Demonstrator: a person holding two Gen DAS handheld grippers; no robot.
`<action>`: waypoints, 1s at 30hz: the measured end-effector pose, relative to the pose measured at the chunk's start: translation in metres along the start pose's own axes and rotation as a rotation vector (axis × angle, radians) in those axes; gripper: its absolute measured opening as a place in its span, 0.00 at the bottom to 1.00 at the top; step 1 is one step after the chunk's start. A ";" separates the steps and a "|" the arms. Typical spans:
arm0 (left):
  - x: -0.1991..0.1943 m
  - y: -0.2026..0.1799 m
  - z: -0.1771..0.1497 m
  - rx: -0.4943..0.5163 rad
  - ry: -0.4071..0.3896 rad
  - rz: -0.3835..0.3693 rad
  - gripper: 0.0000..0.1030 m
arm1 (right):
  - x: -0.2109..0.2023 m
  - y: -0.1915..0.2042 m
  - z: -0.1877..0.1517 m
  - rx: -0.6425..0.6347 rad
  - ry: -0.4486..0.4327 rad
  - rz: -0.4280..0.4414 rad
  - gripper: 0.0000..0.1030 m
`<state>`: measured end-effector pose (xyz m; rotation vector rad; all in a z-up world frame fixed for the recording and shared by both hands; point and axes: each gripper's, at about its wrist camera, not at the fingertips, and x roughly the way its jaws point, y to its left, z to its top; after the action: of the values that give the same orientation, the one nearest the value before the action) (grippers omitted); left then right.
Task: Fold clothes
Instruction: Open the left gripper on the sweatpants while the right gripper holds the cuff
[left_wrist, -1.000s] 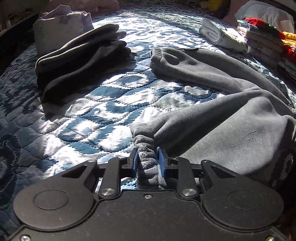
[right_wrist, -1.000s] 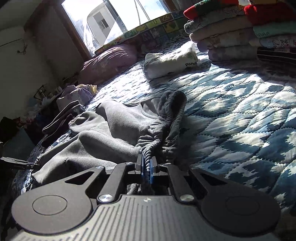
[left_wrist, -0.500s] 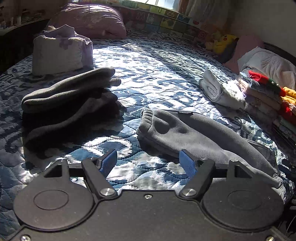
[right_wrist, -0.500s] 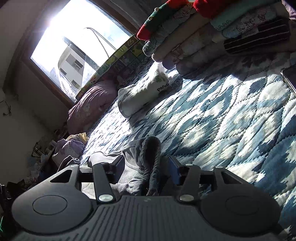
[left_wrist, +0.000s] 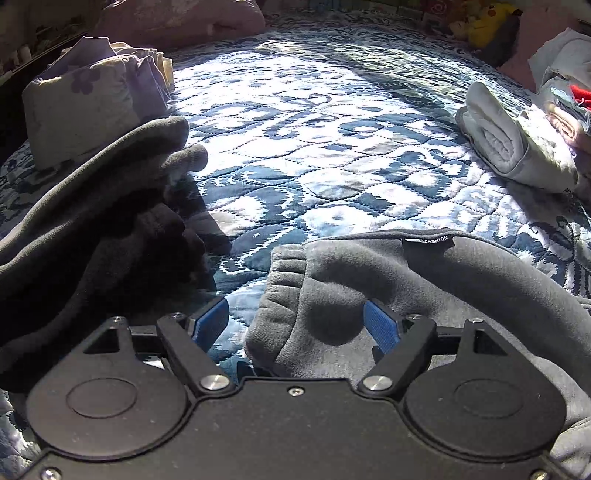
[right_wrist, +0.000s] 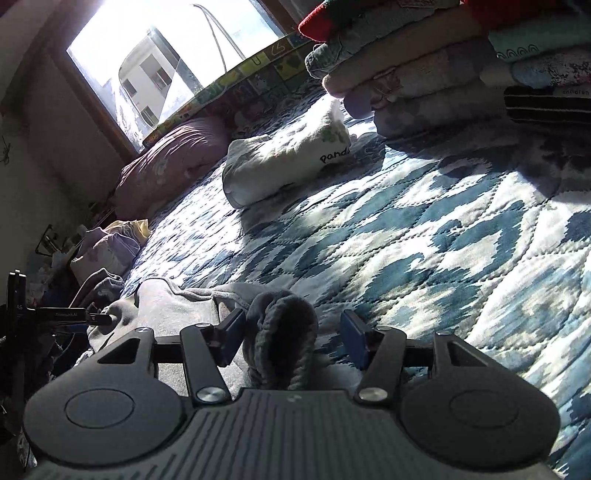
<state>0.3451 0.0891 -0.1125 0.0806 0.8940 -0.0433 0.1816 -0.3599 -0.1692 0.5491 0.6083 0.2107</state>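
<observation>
Both released: left claw (left_wrist: 297, 326) straddling grey trousers' (left_wrist: 424, 280) cuff, leg running away rightward; right claw (right_wrist: 291, 338) straddling waistband.

Blue-and-white quilted bedspread (left_wrist: 314, 122) is covering the whole bed, with sun patches lying across it. Purple pillow (right_wrist: 173, 162) is sitting at the head under the window (right_wrist: 166, 62), with a patterned colourful border strip (right_wrist: 236, 77) running along the sill. Yellow plush toy (left_wrist: 487, 22) is sitting in the far corner in left wrist view.
</observation>
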 end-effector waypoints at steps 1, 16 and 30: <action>0.002 -0.004 0.000 0.018 -0.005 0.018 0.81 | 0.001 0.001 0.000 -0.009 0.002 0.001 0.56; 0.007 -0.003 -0.003 -0.027 -0.101 -0.015 0.26 | 0.001 0.012 0.014 -0.069 -0.032 0.048 0.15; -0.046 0.043 -0.019 -0.286 -0.435 -0.070 0.22 | 0.032 0.051 0.074 -0.311 -0.214 0.018 0.14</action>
<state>0.3046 0.1343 -0.0866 -0.2204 0.4606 0.0025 0.2498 -0.3379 -0.1063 0.2718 0.3538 0.2544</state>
